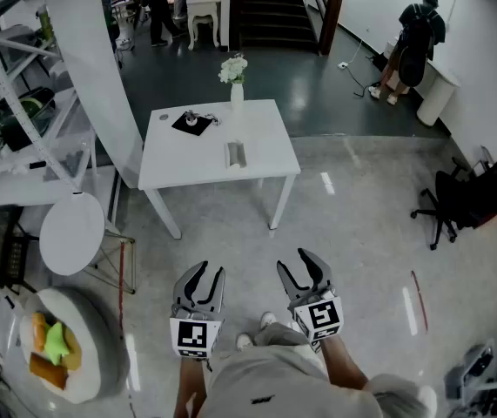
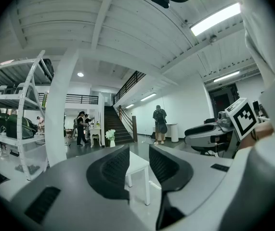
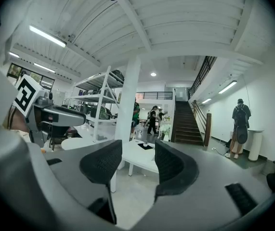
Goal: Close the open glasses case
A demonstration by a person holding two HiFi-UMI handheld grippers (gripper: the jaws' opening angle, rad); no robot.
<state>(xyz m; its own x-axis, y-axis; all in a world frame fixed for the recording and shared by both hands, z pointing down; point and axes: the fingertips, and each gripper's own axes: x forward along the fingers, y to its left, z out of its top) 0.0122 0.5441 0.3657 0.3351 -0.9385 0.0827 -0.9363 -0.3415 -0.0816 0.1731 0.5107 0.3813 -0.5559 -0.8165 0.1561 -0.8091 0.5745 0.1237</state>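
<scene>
Over at twelve o'clock on the white table [image 1: 265, 138], well apart from the person, the glasses case [image 1: 237, 154] lies loose, so the left gripper [image 1: 209, 270] and right gripper [image 1: 293, 261], both gaping and empty, might skid it rather than shut it.

We see the glasses case [image 1: 237, 154] as a small grey oblong lying flat on the white worktop [image 1: 270, 133]. It sits slightly right of centre, nearer the front edge, lengthwise away from us. It is too small for us to judge how open it is.
</scene>
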